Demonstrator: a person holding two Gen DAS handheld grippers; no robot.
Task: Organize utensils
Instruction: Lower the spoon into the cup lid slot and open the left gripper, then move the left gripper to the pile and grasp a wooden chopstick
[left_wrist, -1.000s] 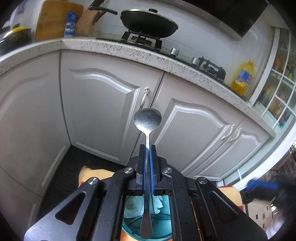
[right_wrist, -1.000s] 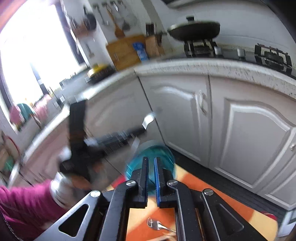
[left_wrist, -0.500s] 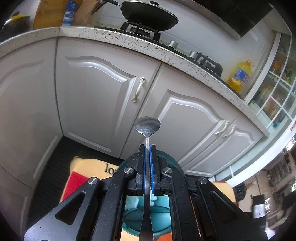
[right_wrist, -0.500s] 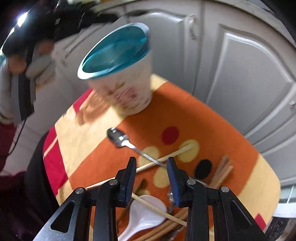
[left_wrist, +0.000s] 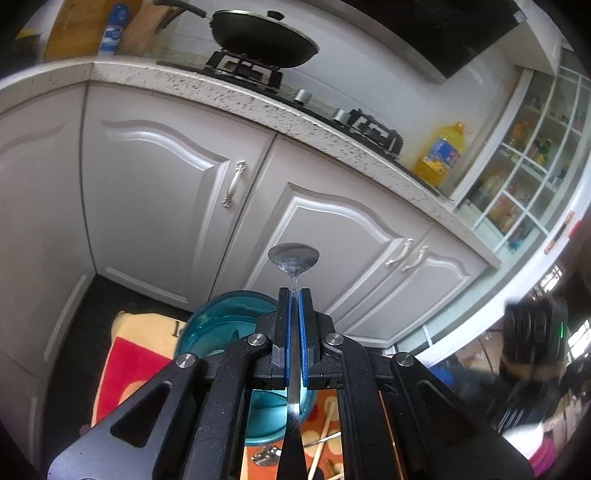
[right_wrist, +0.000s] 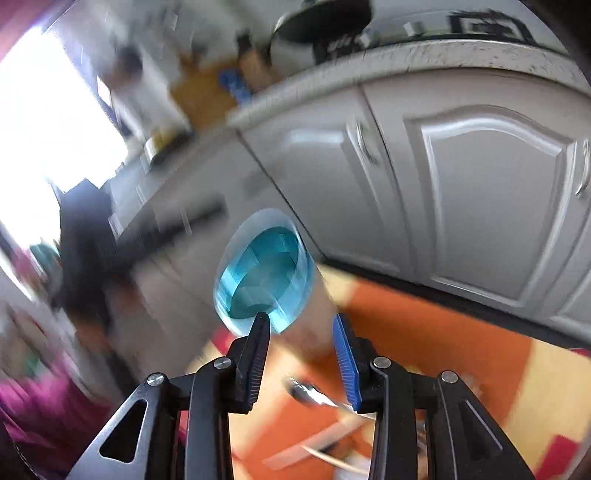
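My left gripper (left_wrist: 294, 295) is shut on a metal spoon (left_wrist: 293, 256); the bowl of the spoon sticks out past the fingertips and the handle runs back toward the camera. Below it stands a cup with a teal inside (left_wrist: 221, 321) on an orange patterned mat (left_wrist: 129, 365). In the blurred right wrist view my right gripper (right_wrist: 301, 325) is open with nothing between its fingers, hanging just in front of the same cup (right_wrist: 262, 273). Another spoon (right_wrist: 306, 393) lies on the mat (right_wrist: 424, 332) below it, beside wooden chopsticks (left_wrist: 321, 439).
White cabinet doors (left_wrist: 155, 192) and a speckled counter with a stove and a wok (left_wrist: 262, 40) rise behind the mat. An oil bottle (left_wrist: 441, 157) stands on the counter at the right. A person's magenta sleeve (right_wrist: 44, 398) shows at the left.
The right gripper's jaws went from nearly shut to open, and its view swung down to the mat and back up to the cup. The left gripper tilted down with the spoon, revealing the cup.
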